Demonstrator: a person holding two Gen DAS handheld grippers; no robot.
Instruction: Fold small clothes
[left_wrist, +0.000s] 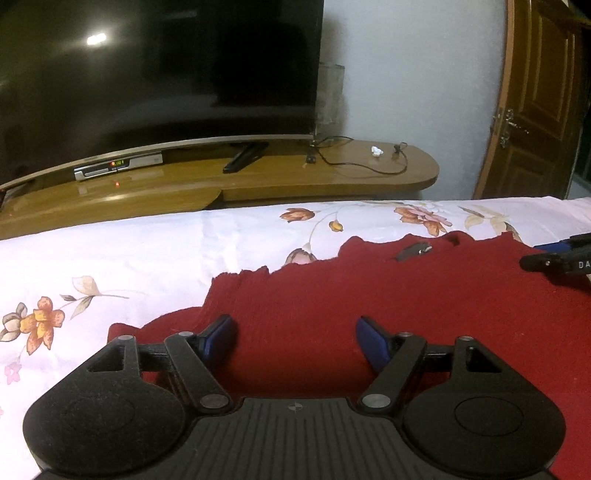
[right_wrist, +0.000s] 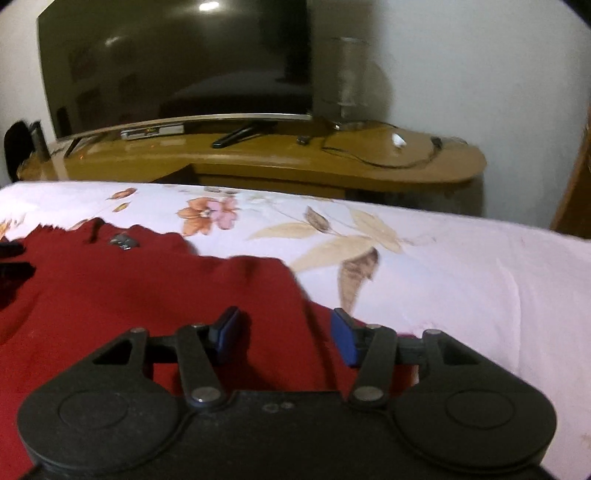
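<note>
Red garment spread on the floral bedsheet; no completed fold is seen.

Left gripper and right gripper are held over it, fingers spread, nothing pinched; folding is judged largely outstanding.

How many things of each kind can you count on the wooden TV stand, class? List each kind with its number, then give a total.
Television: 1
Silver set-top box: 1
Black cable: 1
Small white scrap: 1
Clear glass vessel: 1
Total: 5
</note>
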